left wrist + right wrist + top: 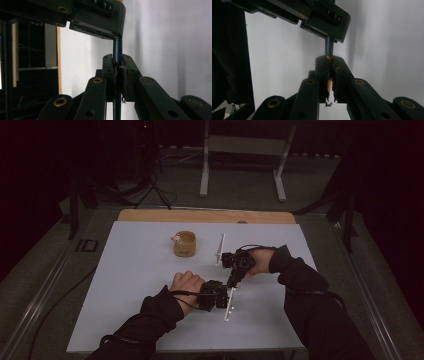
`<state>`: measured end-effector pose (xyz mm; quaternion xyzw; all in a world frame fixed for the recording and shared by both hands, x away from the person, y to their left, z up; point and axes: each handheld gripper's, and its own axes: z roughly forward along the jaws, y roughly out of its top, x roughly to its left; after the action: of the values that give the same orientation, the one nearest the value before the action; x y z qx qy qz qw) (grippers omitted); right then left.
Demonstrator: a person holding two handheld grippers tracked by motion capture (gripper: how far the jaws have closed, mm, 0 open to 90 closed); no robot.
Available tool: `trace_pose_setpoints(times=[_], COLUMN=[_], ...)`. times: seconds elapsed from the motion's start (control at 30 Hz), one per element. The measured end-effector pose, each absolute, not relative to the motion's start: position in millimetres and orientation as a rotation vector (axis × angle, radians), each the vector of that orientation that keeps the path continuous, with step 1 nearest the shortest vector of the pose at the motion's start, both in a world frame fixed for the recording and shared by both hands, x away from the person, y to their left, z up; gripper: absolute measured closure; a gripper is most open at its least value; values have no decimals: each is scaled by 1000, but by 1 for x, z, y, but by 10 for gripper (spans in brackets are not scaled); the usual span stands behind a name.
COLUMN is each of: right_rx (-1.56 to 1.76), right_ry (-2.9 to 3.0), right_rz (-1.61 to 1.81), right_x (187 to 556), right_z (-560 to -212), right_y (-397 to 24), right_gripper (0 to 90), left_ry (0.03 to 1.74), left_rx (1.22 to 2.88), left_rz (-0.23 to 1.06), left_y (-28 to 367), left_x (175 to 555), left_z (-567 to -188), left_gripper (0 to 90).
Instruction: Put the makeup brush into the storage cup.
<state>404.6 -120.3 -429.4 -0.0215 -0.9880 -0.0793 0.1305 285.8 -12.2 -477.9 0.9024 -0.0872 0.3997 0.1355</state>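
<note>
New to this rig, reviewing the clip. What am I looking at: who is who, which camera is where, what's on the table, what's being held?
There is no robot arm. A person in dark sleeves holds a hand gripper in each hand.

The wide picture comes from a fixed camera above the table. The left gripper and right gripper meet near its middle.

The two close pictures come from cameras riding on the grippers, looking along their black jaws.

On the table stand a small tan cup with a pale object at its rim, too small to identify, and white strips.

Both grippers are shut on one thin dark blue rod; the end in the right gripper is orange-tipped.
</note>
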Motion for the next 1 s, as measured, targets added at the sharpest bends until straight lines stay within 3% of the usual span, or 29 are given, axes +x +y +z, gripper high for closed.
trace_pose_setpoints(times=[0.03, 0.07, 0.1, 0.13, 0.33, 0.63, 0.77, 1.0], right_rx=[-66, -78, -78, -82, -102, -186, -210, -272], right_ry=[-2873, -2886, -2886, -2902, -2941, -2994, -2990, -2999], right_rz=[-243, -285, -285, -289, -372, -631, -734, -960], right_x=[404, 404, 404, 406, 409, 405, 403, 397], right_z=[-428, -427, -427, -427, -422, -396, -386, -376], right_y=[-121, -124, -124, -127, -137, -154, -163, -181], right_gripper=[820, 677, 677, 609, 548, 354, 244, 143], left_ry=[-237, -222, -222, -187, -95, -7, 89, 251], left_rx=[2609, 2609, 2609, 2611, 2612, 2627, 2566, 2468], left_rz=[1155, 1146, 1146, 1114, 1056, 996, 939, 789], left_y=[-11, -9, -9, -6, 3, 13, 17, 28], left_x=[286, 288, 288, 290, 296, 306, 311, 318], left_z=[-478, -477, -477, -476, -475, -472, -471, -462], left_gripper=[845, 846, 846, 846, 846, 846, 846, 846])
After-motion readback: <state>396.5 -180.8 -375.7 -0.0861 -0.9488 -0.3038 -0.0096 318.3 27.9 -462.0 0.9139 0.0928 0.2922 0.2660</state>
